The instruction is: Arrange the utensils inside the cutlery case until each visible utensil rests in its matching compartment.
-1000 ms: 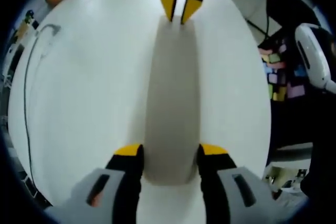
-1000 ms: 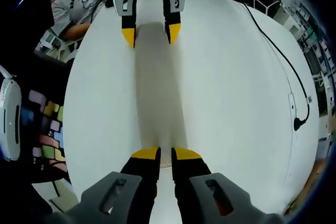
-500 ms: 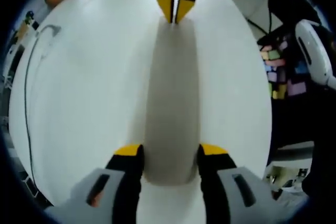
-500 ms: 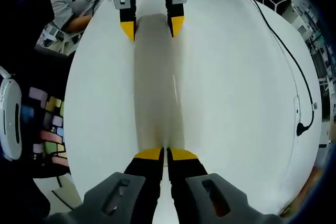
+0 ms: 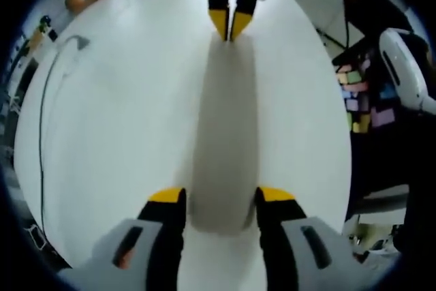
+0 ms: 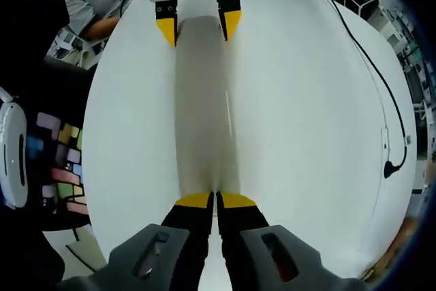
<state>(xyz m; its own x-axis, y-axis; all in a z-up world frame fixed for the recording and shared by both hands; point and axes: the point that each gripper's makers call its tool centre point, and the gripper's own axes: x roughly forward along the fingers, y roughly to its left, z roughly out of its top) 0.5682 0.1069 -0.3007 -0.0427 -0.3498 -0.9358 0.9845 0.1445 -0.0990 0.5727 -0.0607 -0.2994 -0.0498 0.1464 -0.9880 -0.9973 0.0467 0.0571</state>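
1. In the left gripper view, the left gripper (image 5: 221, 197) is seen at the bottom with its yellow-tipped jaws spread wide, one on each side of the near end of a long pale grey cutlery case (image 5: 223, 127); whether the jaws press the case cannot be told
2. The cutlery case is laid lengthwise on a white table (image 5: 116, 134), running from the left gripper to the right gripper (image 5: 229, 26) at the far end
3. In the right gripper view, the right gripper (image 6: 215, 200) is shown with its jaws drawn together, tips nearly touching, at the near end of the cutlery case (image 6: 203, 100); whether an edge is pinched cannot be told
4. At the top of that view the left gripper (image 6: 198, 28) is seen straddling the far end
5. No utensils can be made out on the case
6. A black cable (image 6: 373, 86) is laid across the table, well apart from the case
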